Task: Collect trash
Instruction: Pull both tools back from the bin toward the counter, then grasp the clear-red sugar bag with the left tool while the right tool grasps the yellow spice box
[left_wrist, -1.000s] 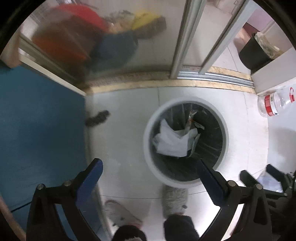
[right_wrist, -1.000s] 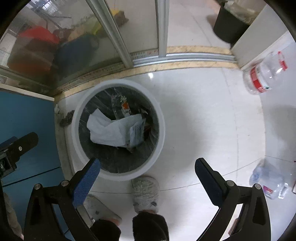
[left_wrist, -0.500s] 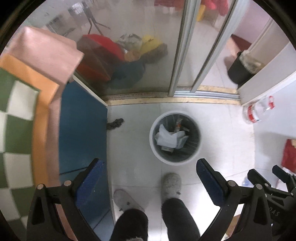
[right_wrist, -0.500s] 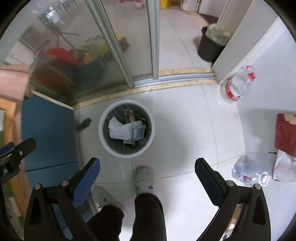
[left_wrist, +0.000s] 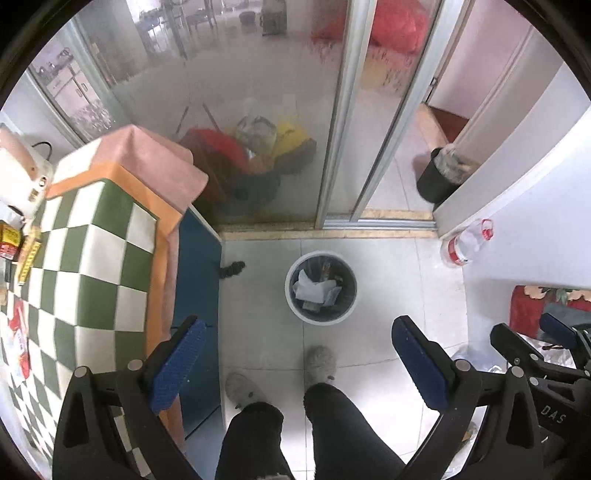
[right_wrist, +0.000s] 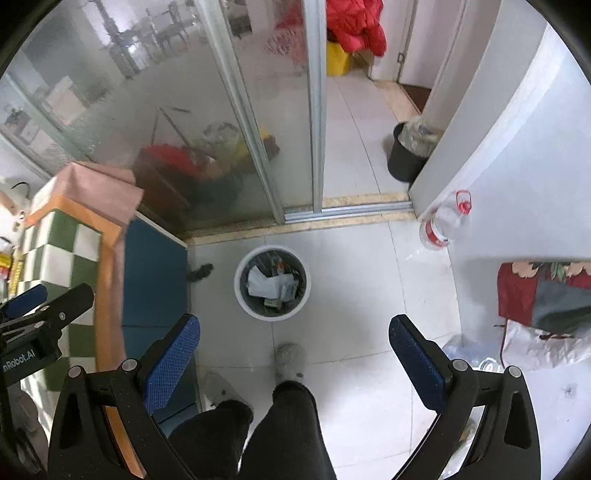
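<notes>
The round trash bin (left_wrist: 320, 288) stands upright on the pale tiled floor (left_wrist: 399, 295), its mouth facing up, with crumpled white paper (left_wrist: 306, 288) and wrappers inside (no long axis to report; it is circular). It sits just beside the blue side panel of the table (left_wrist: 199, 280), short of the sliding glass door (left_wrist: 258, 110). A clear plastic bottle (left_wrist: 467, 243) with a red label lies tilted against the white wall to the right. The table carries a green-and-white checked cloth (left_wrist: 85, 266). A black bin (right_wrist: 406, 155) stands past the door track. The left gripper (left_wrist: 295, 365) and right gripper (right_wrist: 295, 363) both hang high above the floor, pointing down, jaws spread wide and holding nothing. The person's dark-trousered legs and grey slippers (left_wrist: 319, 363) stand near the bin's front edge.
</notes>
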